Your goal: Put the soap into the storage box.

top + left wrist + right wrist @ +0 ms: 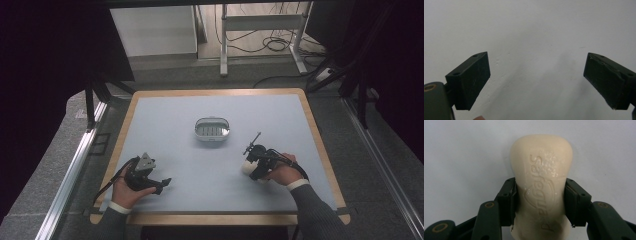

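Right gripper view has the right gripper (pixel 540 202) clamped on a cream bar of soap (pixel 541 182), its fingers (pixel 507 200) pressed against the bar's two long sides, with the embossed face turned up toward the camera and the rounded far end jutting past the fingertips over the pale counter (pixel 461 150). From the high view, the soap (pixel 247 168) sits low at the right gripper (pixel 252 162), at or just above the counter (pixel 165 120); whether it touches the surface cannot be told. A small oval soap dish (pixel 212 129) with a ribbed insert stands near the counter's middle, apart from the bar and farther from the person. It looks empty. The left gripper (pixel 165 182) rests on the counter at the near left, well apart from both, and the left gripper view shows its fingers (pixel 470 80) spread wide with nothing between them. As a judgement, the grasp is done and the bar is secured; what is left is to carry it over to the dish, lower it onto the ribs, and release.
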Action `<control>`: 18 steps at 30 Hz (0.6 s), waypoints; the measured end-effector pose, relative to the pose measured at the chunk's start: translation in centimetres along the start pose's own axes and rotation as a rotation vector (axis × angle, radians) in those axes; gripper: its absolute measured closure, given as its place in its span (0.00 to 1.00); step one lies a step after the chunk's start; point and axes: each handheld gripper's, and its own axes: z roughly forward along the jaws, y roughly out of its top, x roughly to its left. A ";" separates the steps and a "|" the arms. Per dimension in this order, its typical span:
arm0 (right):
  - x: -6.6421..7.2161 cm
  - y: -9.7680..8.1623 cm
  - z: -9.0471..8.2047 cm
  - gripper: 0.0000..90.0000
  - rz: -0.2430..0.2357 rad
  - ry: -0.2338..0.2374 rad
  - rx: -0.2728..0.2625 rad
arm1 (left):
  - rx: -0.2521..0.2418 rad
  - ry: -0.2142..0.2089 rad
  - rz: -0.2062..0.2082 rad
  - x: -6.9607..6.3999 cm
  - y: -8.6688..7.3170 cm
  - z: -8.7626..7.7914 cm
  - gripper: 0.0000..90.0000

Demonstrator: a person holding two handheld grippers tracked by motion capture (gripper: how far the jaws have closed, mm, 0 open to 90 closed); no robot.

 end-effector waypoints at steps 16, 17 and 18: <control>-1.2 1.4 -4.2 0.55 0.000 -0.004 -0.074 | -0.002 0.000 0.002 0.1 0.0 -0.1 0.08; -1.3 1.8 -4.8 0.55 -0.013 -0.011 -0.085 | -0.002 0.001 0.003 0.1 0.0 -0.1 0.08; -1.3 2.1 -5.0 0.55 -0.017 -0.014 -0.090 | -0.002 0.001 0.003 0.1 0.0 -0.1 0.08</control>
